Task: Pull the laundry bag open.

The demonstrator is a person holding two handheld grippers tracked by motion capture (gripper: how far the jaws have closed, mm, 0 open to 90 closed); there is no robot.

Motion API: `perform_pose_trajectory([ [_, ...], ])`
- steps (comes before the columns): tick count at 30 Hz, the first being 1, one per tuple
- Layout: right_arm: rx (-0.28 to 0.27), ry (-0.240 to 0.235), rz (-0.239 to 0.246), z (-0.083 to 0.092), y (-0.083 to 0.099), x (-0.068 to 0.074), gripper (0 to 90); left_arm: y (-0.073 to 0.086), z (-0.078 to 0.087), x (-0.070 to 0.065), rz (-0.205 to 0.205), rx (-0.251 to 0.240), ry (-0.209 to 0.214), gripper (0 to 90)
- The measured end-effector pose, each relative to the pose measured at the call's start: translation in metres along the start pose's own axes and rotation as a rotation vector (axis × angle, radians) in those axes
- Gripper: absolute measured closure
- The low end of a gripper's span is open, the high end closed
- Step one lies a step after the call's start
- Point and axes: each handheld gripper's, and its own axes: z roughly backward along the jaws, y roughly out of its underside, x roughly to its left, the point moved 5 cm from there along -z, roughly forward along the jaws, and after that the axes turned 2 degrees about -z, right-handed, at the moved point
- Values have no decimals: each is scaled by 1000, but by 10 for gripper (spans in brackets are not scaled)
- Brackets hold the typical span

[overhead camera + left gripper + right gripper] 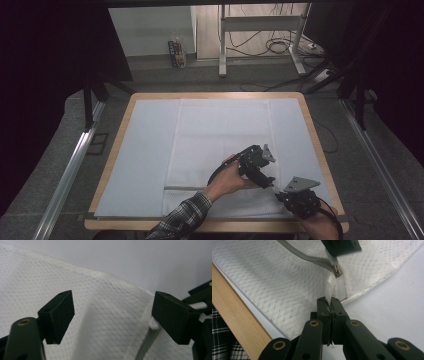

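Note:
A white mesh bag [220, 135] lies flat on the pale sheet [140, 150] over the table. Its grey zipper [182, 188] runs along the near edge. My right gripper [331, 305] is shut on a small translucent tab [329, 288] at the zipper's end, at the bag's near right corner [278, 192]. The metal zipper slider [337, 270] sits just beyond it, with its white pull [153, 323] lying against one jaw of my left gripper [112, 315]. That gripper [268, 180] stands open over the mesh [105, 302], with cloth between its jaws and no pad pressing.
The wooden table rim [237, 320] runs close to my right gripper, and a plaid sleeve [185, 217] comes in from the near edge. Beyond the table are a desk frame [222, 45], floor cables [275, 47] and a bottle pack [176, 52]. Metal rails [70, 170] flank the table.

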Motion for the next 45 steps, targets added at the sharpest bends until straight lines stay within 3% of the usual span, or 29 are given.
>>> perform_pose_trajectory([
  [6, 0, 4, 6, 0, 0, 0, 867, 6, 9, -1, 35, -24, 128, 419],
  [11, 2, 6, 12, 0, 0, 1, 867, 7, 9, -4, 49, -13, 219, 571],
  [18, -1, 9, 17, 1, -1, 1, 867, 9, 3, -11, 41, 10, 272, 730],
  [20, -2, 14, 20, 1, -1, 2, 867, 9, 2, -14, 56, 1, 296, 763],
  [25, 1, 26, 33, 1, -1, 2, 867, 9, 6, -14, 73, -10, 346, 788],
  [31, 3, 31, 42, 1, -1, 2, 867, 12, 6, -14, 67, 9, 352, 804],
  [45, 2, 46, 58, 1, -2, 3, 867, 15, 7, -15, 113, 5, 412, 757],
])
